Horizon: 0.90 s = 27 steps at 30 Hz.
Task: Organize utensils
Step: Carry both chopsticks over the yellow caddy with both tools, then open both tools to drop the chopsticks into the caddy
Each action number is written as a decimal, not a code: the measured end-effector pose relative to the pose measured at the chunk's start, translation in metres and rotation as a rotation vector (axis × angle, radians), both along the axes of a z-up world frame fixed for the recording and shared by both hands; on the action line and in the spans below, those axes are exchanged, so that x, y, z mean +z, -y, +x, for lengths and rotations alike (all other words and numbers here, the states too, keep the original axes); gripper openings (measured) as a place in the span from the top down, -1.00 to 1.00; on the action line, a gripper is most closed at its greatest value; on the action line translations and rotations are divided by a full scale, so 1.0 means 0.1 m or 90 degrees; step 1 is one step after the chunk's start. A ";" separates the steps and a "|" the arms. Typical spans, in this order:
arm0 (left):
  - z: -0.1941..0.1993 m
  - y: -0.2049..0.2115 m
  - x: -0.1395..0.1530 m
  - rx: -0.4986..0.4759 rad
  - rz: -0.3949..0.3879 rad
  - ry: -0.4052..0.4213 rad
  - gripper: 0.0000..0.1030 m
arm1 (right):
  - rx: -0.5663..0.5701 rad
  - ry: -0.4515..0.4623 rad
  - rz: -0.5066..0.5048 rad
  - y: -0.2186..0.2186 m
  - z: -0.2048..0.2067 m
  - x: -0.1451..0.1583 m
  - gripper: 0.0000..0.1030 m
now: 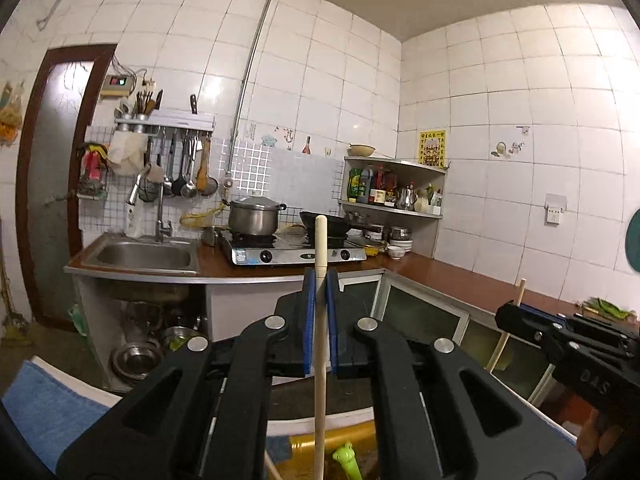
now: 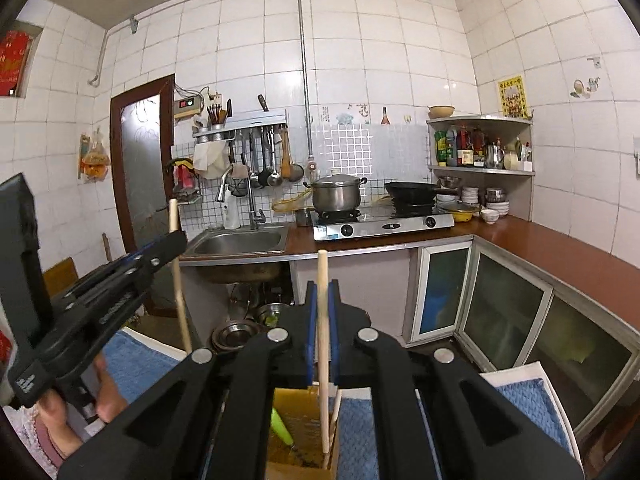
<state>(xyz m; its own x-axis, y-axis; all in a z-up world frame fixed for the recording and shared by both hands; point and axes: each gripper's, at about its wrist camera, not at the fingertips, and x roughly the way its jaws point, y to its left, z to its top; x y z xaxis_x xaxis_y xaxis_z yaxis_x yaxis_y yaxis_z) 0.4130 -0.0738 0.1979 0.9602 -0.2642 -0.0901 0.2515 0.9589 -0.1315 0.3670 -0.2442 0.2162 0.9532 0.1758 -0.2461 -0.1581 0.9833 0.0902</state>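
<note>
Left wrist view: the left gripper (image 1: 320, 280) is clamped on a pale wooden chopstick (image 1: 320, 344) held upright, its lower end hanging above a yellow-brown box (image 1: 348, 438). In the right wrist view, the right gripper (image 2: 322, 292) likewise pinches a second chopstick (image 2: 323, 344), its tip down inside the open utensil box (image 2: 292, 404) beside a green utensil (image 2: 282, 426), probably so each stick stands sorted within that box.
</note>
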 end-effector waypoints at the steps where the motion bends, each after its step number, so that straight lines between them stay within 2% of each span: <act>1: 0.07 0.00 -0.06 -0.001 -0.001 -0.005 0.91 | 0.001 0.000 -0.002 -0.02 0.03 -0.03 0.89; 4: 0.23 0.02 -0.29 0.002 -0.001 -0.021 0.91 | 0.004 -0.010 -0.004 -0.04 0.13 -0.17 0.89; 9: 0.25 0.04 -0.65 0.009 0.022 -0.038 0.91 | 0.005 -0.043 -0.002 -0.05 0.24 -0.49 0.89; 12: 0.20 0.01 -0.82 0.005 0.019 -0.056 0.91 | 0.009 -0.070 -0.001 -0.06 0.28 -0.70 0.89; 20: 0.17 -0.02 -1.10 -0.003 0.044 -0.099 0.91 | 0.015 -0.125 0.012 -0.07 0.41 -1.09 0.89; 27: 0.14 -0.08 -1.22 -0.005 0.049 -0.168 0.91 | 0.026 -0.125 0.029 -0.02 0.42 -1.18 0.84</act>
<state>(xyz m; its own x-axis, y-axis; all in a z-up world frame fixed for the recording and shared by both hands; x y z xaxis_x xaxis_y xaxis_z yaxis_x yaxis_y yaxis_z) 0.4266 -0.0658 0.0762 0.8989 -0.2543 -0.3569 0.2258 0.9667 -0.1202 0.4089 -0.2419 0.0984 0.8796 0.2279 -0.4177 -0.1720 0.9708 0.1673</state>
